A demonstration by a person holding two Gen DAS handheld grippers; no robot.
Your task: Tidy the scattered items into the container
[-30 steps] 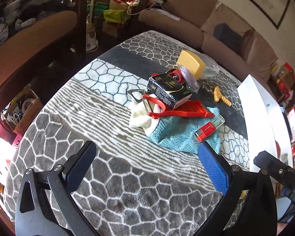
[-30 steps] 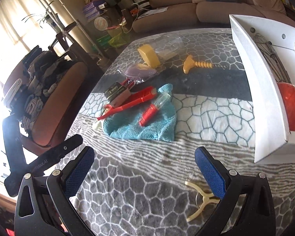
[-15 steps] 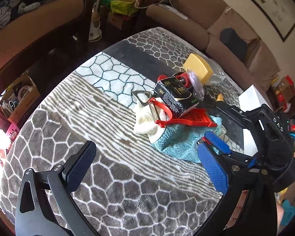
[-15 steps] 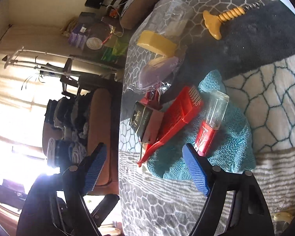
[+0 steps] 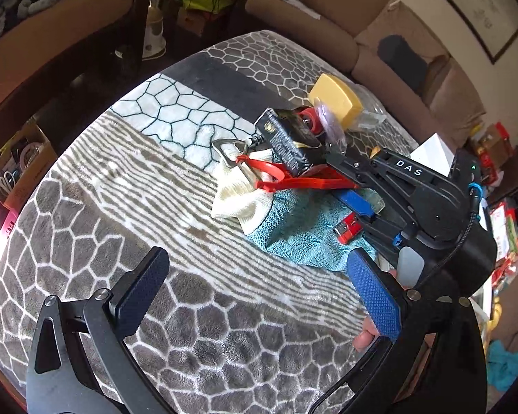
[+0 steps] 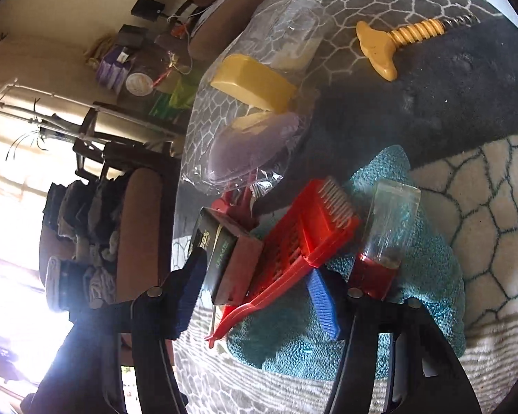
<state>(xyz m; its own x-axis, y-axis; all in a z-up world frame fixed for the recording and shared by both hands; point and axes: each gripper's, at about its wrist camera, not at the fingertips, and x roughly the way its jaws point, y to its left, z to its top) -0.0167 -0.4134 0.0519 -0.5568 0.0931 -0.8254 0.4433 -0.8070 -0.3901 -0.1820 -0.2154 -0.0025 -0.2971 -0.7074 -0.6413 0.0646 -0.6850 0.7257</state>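
Observation:
A pile lies on the patterned blanket: a black box (image 6: 221, 258) (image 5: 286, 141), a red slotted scoop (image 6: 304, 241) (image 5: 300, 183), a red-and-clear tube (image 6: 383, 241), a teal towel (image 6: 380, 310) (image 5: 304, 234), a cream cloth (image 5: 241, 193), a yellow block (image 6: 255, 81) (image 5: 335, 98) and a yellow corkscrew (image 6: 397, 41). My right gripper (image 6: 259, 296) is open, its pads on either side of the black box and the scoop's handle. My left gripper (image 5: 259, 293) is open and empty, over bare blanket in front of the pile.
A clear plastic bag with a purple item (image 6: 252, 148) lies beside the yellow block. A white container's corner (image 5: 431, 148) shows behind the right gripper body. A sofa (image 5: 328, 31) stands beyond the table and a chair (image 6: 134, 227) at its left.
My right gripper has moved in low onto the pile, so its pads now straddle the black box and scoop. The left gripper has drifted slightly closer to the pile.

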